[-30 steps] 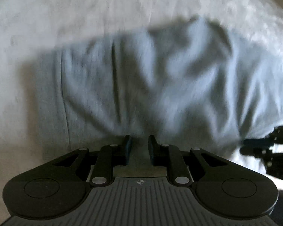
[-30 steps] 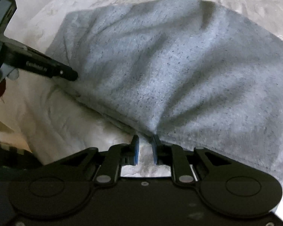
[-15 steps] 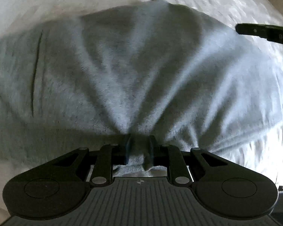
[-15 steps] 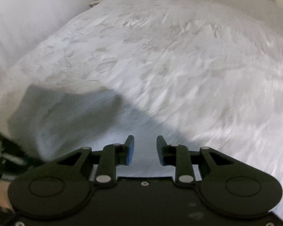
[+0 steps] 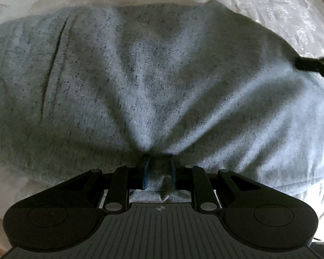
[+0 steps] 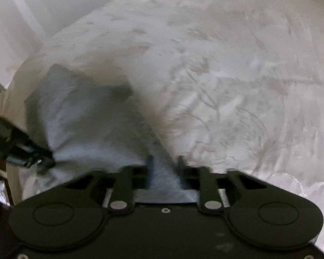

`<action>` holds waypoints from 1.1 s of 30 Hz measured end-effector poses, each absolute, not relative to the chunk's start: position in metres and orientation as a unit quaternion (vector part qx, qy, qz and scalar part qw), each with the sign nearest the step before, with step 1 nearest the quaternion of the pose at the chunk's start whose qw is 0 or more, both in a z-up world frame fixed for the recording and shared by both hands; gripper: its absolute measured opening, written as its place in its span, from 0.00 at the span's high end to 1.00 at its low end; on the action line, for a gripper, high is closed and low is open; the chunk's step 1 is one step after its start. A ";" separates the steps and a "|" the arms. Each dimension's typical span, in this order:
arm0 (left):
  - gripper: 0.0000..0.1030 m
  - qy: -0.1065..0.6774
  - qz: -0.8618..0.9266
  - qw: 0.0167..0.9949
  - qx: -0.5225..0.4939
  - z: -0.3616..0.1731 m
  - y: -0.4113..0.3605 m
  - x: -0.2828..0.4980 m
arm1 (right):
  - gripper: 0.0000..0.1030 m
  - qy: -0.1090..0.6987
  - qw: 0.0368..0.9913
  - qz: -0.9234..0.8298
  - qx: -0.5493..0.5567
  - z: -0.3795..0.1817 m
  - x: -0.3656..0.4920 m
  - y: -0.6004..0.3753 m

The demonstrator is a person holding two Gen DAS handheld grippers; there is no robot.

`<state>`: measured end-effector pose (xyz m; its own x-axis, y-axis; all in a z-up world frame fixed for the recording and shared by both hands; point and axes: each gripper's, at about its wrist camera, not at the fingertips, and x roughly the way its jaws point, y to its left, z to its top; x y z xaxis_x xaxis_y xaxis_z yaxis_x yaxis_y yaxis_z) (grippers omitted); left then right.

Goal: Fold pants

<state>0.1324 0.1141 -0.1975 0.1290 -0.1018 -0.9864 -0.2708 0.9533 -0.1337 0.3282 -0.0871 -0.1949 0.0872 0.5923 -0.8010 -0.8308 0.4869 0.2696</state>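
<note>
The grey pants lie spread over the white bed, wrinkled and bunched toward the left gripper. Its fingers are clenched on a pinch of the near edge of the cloth, and creases fan out from that pinch across the fabric ahead of them. A small tuck of cloth pokes back behind the fingers, toward the gripper body. Far to the right of those fingers a dark tip of the right gripper shows at the cloth's far side edge.

From the right wrist view the picture is smeared. The right gripper has its fingers parted, with a strip of the pants running between them; whether they press on it I cannot tell. The rest of the cloth lies ahead and to the left of these fingers, where the left gripper grips its edge. Rumpled bed sheet fills the space ahead and to the right
</note>
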 end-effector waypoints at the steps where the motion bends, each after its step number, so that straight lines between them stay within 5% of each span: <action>1: 0.82 0.660 0.057 0.735 -0.144 -0.199 0.116 0.137 | 0.96 0.459 0.728 0.492 -0.132 -0.192 0.320 -0.089; 20: 0.82 0.656 0.043 0.735 -0.163 -0.163 0.148 0.156 | 0.89 0.496 0.785 0.370 -0.033 -0.203 0.350 -0.111; 27: 0.81 0.575 -0.019 0.805 -0.145 -0.121 0.138 0.219 | 0.89 0.454 0.793 0.406 -0.013 -0.172 0.313 -0.093; 33: 0.81 0.574 -0.038 0.813 -0.089 -0.145 0.125 0.274 | 0.89 0.491 0.779 0.389 -0.015 -0.191 0.275 -0.066</action>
<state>0.2735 0.1252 -0.1454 0.3376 -0.1633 -0.9270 -0.0405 0.9814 -0.1876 0.2747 -0.0664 -0.1912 0.2151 0.5917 -0.7770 -0.6204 0.6972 0.3591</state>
